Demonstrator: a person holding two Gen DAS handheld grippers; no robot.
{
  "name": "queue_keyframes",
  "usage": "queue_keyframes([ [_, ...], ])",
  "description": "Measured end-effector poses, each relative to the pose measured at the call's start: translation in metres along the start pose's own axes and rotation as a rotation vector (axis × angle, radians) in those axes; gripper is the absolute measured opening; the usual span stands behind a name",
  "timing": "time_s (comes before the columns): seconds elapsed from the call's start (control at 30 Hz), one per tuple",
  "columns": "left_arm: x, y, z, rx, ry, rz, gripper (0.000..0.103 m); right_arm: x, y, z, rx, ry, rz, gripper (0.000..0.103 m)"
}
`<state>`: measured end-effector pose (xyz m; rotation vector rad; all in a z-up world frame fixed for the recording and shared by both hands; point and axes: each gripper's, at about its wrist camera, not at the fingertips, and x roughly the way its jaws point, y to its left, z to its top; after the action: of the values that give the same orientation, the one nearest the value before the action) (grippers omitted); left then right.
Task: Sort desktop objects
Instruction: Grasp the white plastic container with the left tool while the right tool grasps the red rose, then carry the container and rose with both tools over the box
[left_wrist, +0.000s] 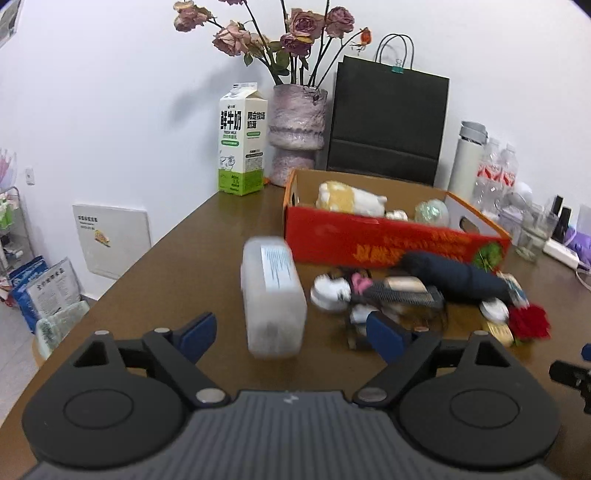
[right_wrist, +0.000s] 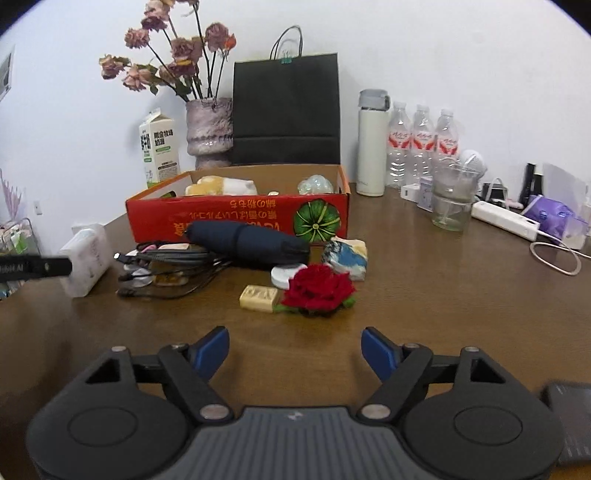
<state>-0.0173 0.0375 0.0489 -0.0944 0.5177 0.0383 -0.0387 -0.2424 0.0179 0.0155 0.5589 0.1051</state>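
Frosted plastic: a translucent case (left_wrist: 272, 299) lay centre frame in the left view, long axis running away from the camera.
Left gripper (left_wrist: 291, 332): jaws spread, empty; the case's near end sat just ahead, between the blue tips.
Right gripper (right_wrist: 295, 349): spread, empty, above bare table (right_wrist: 443, 295); rose (right_wrist: 319, 286) just ahead.
Box (right_wrist: 236, 218): red, upper centre, behind the clutter.
Nearer hand: the left, likely.
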Motion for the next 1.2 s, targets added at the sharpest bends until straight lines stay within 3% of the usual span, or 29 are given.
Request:
queue_keyframes([
  [0.23,0.048,0.014,0.026,-0.058,0.038,-0.013,0.077,0.053,-0.01,0.029,-0.008,0.036,-0.035,0.069],
  [0.33,0.058,0.017,0.026,-0.08,0.062,-0.011,0.044,0.07,-0.014,0.036,0.003,0.064,-0.041,0.057],
  [0.57,0.041,0.012,0.02,-0.047,0.046,-0.02,0.043,0.064,-0.013,0.034,-0.005,0.047,-0.027,0.031],
  [0.77,-0.021,-0.003,0.011,-0.025,-0.035,-0.059,0.043,0.006,-0.014,0.028,0.01,-0.036,-0.01,0.029],
  [0.87,-0.051,-0.016,0.001,-0.024,-0.052,-0.118,0.043,-0.027,-0.013,0.016,0.03,-0.045,0.008,0.029],
  [1.1,-0.091,-0.066,-0.034,0.045,0.024,-0.305,0.043,-0.1,0.003,-0.021,0.006,-0.011,0.01,0.028],
  [1.2,-0.094,-0.079,-0.046,0.076,0.058,-0.338,0.043,-0.122,0.005,-0.03,0.016,-0.009,0.005,0.028],
])
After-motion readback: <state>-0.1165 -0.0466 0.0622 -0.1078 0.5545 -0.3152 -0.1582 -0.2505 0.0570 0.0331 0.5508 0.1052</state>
